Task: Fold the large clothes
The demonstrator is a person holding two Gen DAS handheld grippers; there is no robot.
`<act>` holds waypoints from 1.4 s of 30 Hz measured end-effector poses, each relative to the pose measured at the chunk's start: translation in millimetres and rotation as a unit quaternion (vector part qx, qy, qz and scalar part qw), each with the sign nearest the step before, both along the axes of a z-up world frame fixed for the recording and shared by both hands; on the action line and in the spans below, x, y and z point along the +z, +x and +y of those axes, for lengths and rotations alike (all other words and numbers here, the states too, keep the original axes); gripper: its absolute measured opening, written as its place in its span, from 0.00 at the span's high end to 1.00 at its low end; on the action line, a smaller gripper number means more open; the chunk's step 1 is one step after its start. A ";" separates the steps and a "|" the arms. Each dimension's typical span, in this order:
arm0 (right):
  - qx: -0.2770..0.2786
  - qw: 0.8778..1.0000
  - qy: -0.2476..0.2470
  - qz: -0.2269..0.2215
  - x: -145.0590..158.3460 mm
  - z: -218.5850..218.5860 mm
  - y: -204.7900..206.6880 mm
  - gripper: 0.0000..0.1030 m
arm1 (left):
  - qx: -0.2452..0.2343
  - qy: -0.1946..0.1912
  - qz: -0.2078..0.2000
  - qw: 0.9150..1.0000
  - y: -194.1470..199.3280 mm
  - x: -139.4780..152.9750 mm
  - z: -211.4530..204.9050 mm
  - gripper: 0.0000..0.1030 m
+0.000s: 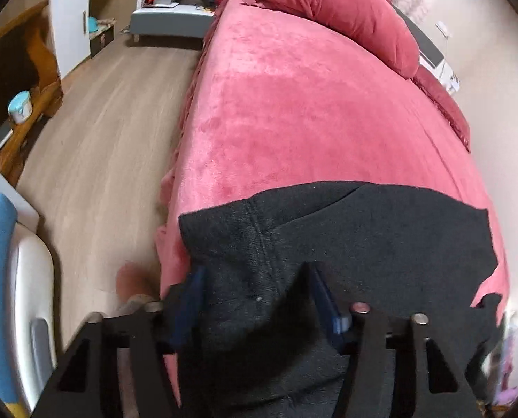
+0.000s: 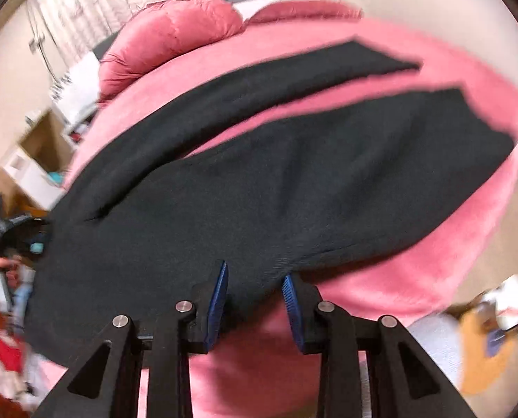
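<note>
Black trousers (image 2: 259, 174) lie spread on a pink bed (image 1: 293, 111), both legs stretched across the cover with a strip of pink showing between them. A red pillow (image 1: 346, 14) sits at the far end of the bed. Left gripper (image 1: 257, 275): fingers apart, poised over the near edge of the trousers, fabric beneath the gap but not pinched. Right gripper (image 2: 255, 271): blue pads (image 2: 218, 299) apart, over the trousers' near edge, nothing clamped. Wooden floor (image 1: 102, 139) runs along the bed.
</note>
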State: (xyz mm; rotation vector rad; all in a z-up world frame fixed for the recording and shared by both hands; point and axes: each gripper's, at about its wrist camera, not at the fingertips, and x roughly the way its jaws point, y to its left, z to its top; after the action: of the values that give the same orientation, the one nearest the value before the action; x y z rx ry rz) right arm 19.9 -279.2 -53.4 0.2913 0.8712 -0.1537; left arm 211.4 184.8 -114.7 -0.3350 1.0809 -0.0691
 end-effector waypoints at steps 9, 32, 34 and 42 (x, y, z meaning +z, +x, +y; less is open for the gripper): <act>-0.004 1.000 -0.022 0.013 4.7 6.1 9.2 0.68 | 0.029 -0.073 -0.031 0.996 14.4 30.8 24.1 0.84; 0.111 0.988 0.104 -0.002 -16.6 47.4 15.8 0.66 | 0.015 -0.139 0.018 0.990 -121.5 -12.3 50.3 0.19; 0.130 0.985 0.107 0.020 -30.2 65.4 26.5 0.66 | 0.006 -0.129 0.031 0.991 -138.1 -19.3 39.2 0.21; 0.159 0.980 0.105 0.053 -57.4 90.6 25.9 0.61 | -0.051 -0.015 -0.032 0.998 -171.0 9.7 -5.7 0.94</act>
State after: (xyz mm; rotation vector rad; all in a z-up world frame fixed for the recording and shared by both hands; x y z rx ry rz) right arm 45.8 -188.7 -110.8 0.3387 1.0305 0.2234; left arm 40.4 179.0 -105.0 -0.3023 1.0347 -0.1858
